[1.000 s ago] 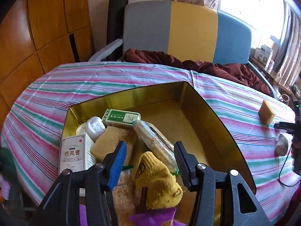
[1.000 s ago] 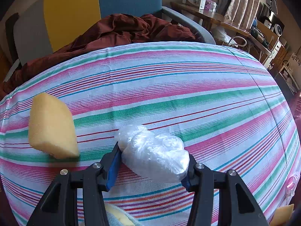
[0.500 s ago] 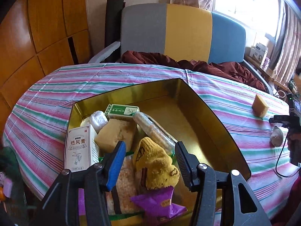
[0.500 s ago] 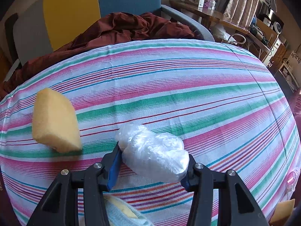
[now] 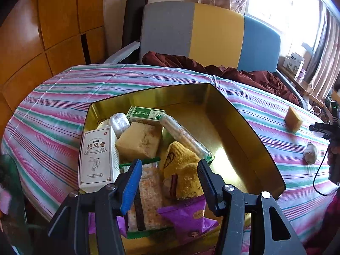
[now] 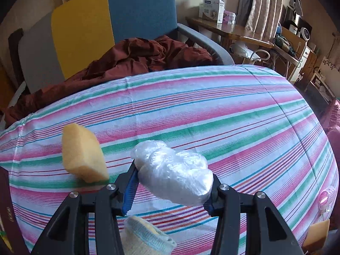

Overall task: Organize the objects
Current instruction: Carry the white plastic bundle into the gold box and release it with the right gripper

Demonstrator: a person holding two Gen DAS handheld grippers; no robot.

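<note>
The right gripper [image 6: 171, 186] is clamped on a crumpled clear plastic bundle [image 6: 176, 174], low centre, above bare striped tablecloth [image 6: 233, 114]; a yellow sponge block [image 6: 82, 155] sits left. Only the left view shows the gold tin box [image 5: 244, 131], its right half free, with the left gripper [image 5: 169, 180] empty, jaws apart.

Left gripper [image 5: 169, 177] black angular plastic, one blue ribbed pad, one black ribbed pad, silver screws, right gripper [image 6: 171, 182] black, blue pads, silver screws
</note>
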